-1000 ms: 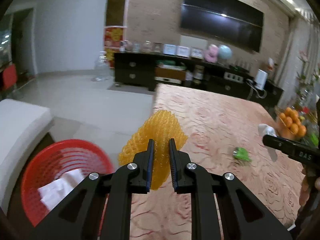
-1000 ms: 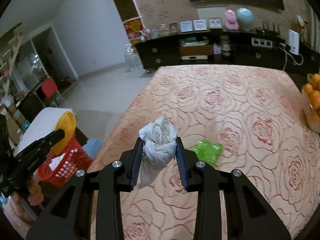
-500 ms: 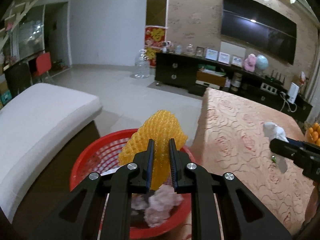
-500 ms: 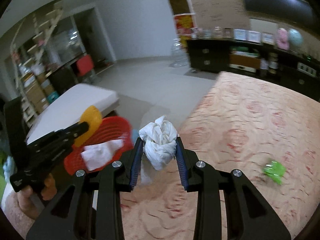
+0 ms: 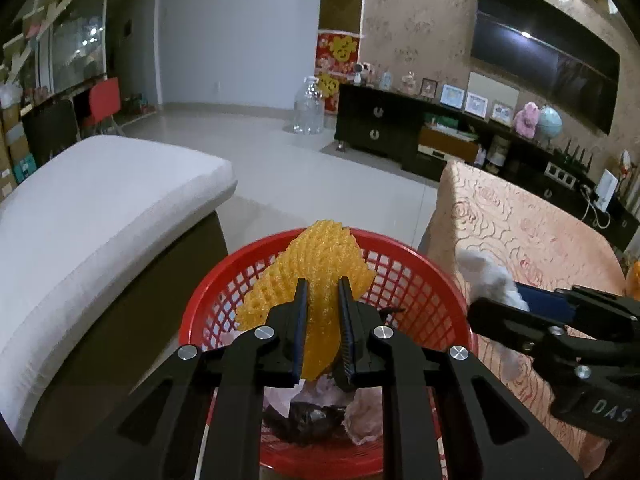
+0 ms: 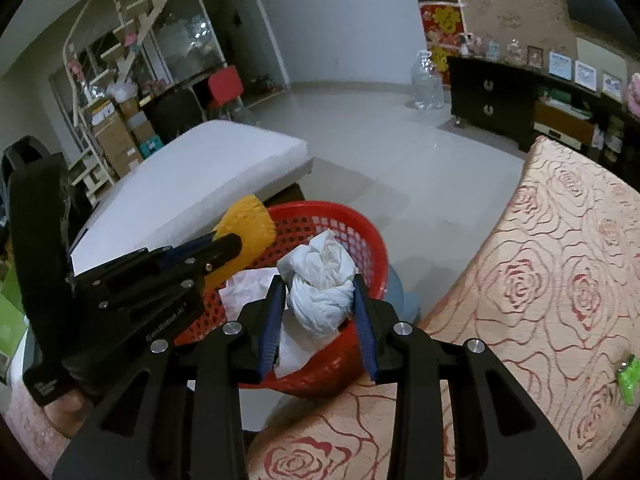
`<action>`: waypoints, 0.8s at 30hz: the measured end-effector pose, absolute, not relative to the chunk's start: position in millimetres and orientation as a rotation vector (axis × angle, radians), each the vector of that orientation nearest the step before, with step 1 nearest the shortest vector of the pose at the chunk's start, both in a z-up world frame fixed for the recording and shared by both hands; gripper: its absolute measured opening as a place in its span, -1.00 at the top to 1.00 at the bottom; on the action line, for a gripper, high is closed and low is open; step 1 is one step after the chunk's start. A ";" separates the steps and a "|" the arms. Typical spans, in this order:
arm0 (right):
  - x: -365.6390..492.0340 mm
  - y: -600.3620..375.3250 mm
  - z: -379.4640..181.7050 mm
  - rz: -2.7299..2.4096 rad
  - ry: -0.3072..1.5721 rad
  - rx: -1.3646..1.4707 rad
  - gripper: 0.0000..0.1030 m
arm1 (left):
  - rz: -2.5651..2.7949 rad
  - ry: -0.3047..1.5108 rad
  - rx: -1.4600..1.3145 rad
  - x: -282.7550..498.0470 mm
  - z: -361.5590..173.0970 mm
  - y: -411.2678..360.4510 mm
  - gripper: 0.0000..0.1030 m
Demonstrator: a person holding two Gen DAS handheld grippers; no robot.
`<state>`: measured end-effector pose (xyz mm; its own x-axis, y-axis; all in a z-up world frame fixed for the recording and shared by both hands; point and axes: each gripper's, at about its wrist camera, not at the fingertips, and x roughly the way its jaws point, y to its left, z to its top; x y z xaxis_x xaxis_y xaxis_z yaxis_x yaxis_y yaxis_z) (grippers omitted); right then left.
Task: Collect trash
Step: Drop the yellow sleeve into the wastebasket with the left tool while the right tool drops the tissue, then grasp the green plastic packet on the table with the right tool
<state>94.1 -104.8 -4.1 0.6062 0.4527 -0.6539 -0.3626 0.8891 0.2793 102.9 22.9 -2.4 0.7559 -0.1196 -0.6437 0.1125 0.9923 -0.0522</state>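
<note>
My left gripper (image 5: 323, 292) is shut on a yellow foam fruit net (image 5: 316, 268) and holds it over the red mesh basket (image 5: 404, 276). The basket holds crumpled tissues and a dark wrapper. My right gripper (image 6: 318, 292) is shut on a crumpled white tissue (image 6: 320, 284) and holds it above the near rim of the red basket (image 6: 360, 224). The left gripper and its yellow net (image 6: 248, 220) show at left in the right wrist view. A small green wrapper (image 6: 628, 376) lies on the rose-patterned table (image 6: 540, 280).
A white cushioned bench (image 5: 92, 200) stands left of the basket. The table's edge (image 5: 452, 208) is just right of the basket. A black TV cabinet (image 5: 400, 128) and a clear water jug (image 5: 308, 108) stand across the tiled floor.
Both grippers swung left from the table to the red basket, carrying the yellow net and the white tissue. The basket now sits directly under both.
</note>
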 end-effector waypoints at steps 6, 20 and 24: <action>100.1 -91.2 -11.6 0.489 0.807 0.114 0.35 | -0.125 0.715 -0.015 104.8 -5.2 29.1 0.72; 99.6 -105.2 -8.1 0.508 0.804 0.176 -0.26 | -0.133 0.694 -0.111 104.4 2.3 50.1 -0.19; 94.1 -125.8 -0.8 0.468 0.779 0.199 -0.32 | -0.125 0.663 -0.122 101.2 6.7 50.0 -0.41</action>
<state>94.1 -125.8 -0.8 0.6158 0.4753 -0.6283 -0.3313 0.8798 0.3409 101.2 50.0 6.7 0.7809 -0.1542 -0.6053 0.0767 0.9854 -0.1521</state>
